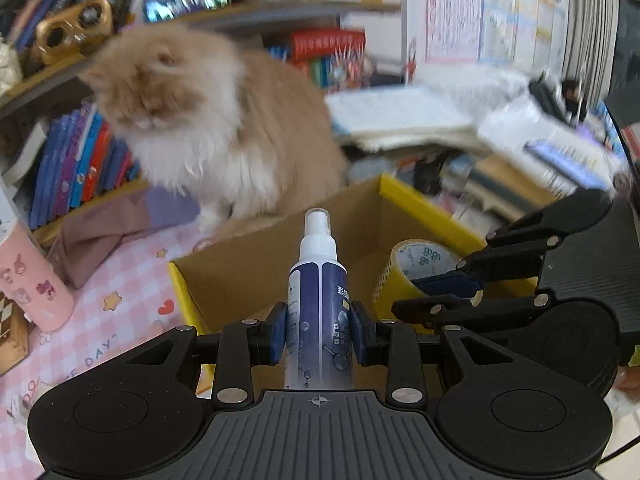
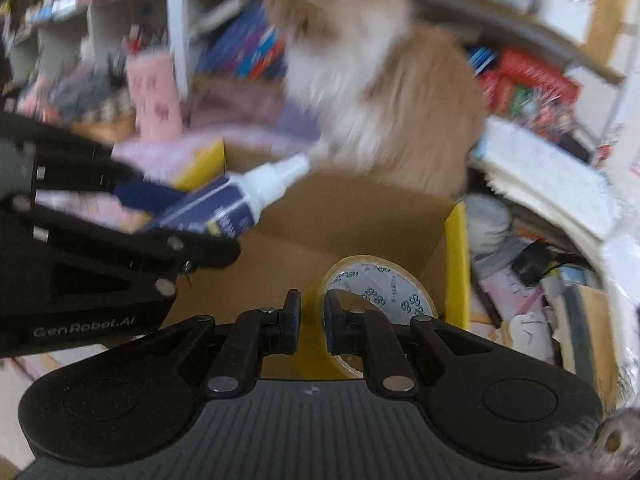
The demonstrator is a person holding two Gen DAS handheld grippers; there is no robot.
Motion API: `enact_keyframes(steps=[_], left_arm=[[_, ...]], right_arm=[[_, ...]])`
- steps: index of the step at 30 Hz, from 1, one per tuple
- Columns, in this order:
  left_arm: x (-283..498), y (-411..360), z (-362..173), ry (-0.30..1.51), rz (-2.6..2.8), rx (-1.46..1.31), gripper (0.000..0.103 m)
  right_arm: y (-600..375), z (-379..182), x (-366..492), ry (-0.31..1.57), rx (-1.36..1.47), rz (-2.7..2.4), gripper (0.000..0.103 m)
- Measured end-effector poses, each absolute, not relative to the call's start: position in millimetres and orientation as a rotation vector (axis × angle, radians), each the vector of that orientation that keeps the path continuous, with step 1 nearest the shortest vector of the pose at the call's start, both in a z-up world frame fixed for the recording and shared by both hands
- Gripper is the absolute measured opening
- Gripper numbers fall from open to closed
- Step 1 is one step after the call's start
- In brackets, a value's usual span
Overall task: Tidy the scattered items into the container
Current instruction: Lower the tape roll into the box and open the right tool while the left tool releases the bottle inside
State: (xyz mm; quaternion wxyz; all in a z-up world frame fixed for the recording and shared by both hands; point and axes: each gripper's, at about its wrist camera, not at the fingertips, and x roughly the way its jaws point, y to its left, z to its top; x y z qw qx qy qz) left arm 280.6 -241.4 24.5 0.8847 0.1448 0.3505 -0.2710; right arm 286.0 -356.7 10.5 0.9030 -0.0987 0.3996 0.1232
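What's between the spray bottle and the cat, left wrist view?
Only the cardboard box: its open interior and far wall lie between the spray bottle and the cat. Left wrist view shows it.

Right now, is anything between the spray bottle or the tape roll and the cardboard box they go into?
Nothing visible blocks either. The left gripper holds the spray bottle and the right gripper holds the tape roll over the open cardboard box. The cat sits at its far edge.

The spray bottle [image 1: 319,304] and, to its right, the tape roll [image 1: 416,270] sit over the open cardboard box [image 1: 240,272] — a cat [image 1: 208,120] behind its far edge, bookshelves [image 1: 80,160] behind the cat, a tumbler [image 1: 30,280] left of the box on the tablecloth [image 1: 120,300].
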Motion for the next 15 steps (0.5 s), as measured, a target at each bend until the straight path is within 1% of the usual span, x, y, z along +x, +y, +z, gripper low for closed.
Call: enact_keyframes(steps=[3,7,14,15], left_arm=[[300,-253,6,0.789,-0.535,0.338,0.031],[314,-264,-10,0.847,-0.507,0.380,0.031],[327,-269,-23,0.900,-0.468,0.402,0.032],[327,-270,-22,0.891,-0.464,0.404,0.035]], right_arm=[[-359,-9,309,0.905,-0.239,0.285,0.012],[-362,-27,325,0.965,-0.259,0.325,0.012],[-363,-36,336,0.983,-0.262,0.358,0.013],[-363,-37,337,0.981,-0.262,0.359,0.014]])
